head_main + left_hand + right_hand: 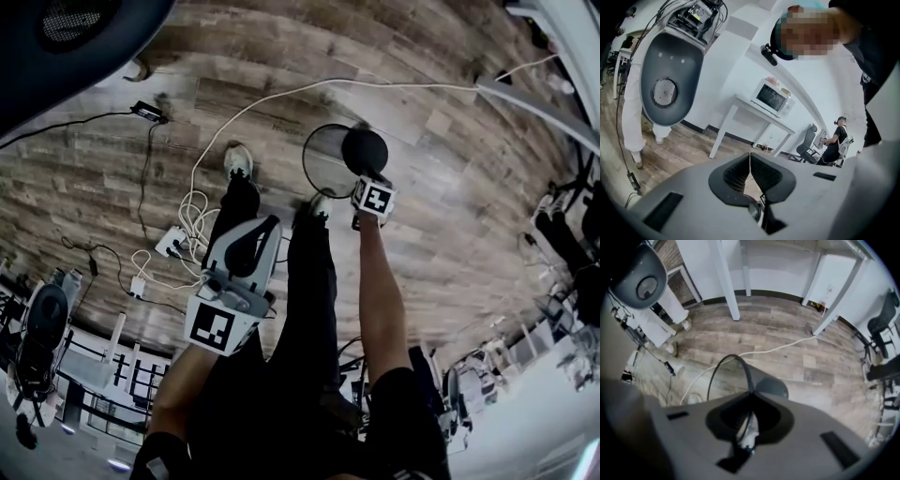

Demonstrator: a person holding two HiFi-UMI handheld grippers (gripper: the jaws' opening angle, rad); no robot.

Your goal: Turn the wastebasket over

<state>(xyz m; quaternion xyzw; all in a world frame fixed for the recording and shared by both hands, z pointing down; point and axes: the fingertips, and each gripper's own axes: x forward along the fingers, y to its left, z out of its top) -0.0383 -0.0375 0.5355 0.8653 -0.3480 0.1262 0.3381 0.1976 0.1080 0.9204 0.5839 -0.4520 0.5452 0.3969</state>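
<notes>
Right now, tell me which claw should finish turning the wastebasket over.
Right. The right claw is shut on the rim of the wastebasket, pointing down at it. The left claw is shut on nothing and is held apart from the basket.

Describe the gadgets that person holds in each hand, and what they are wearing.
The left gripper and the right gripper look alike. Each has a pale grey plastic shell, with a dark, ribbed pocket round its two jaws. Each carries a cube of black-and-white square markers. The person wears short black sleeves and dark trousers, and a pale shoe shows.
</notes>
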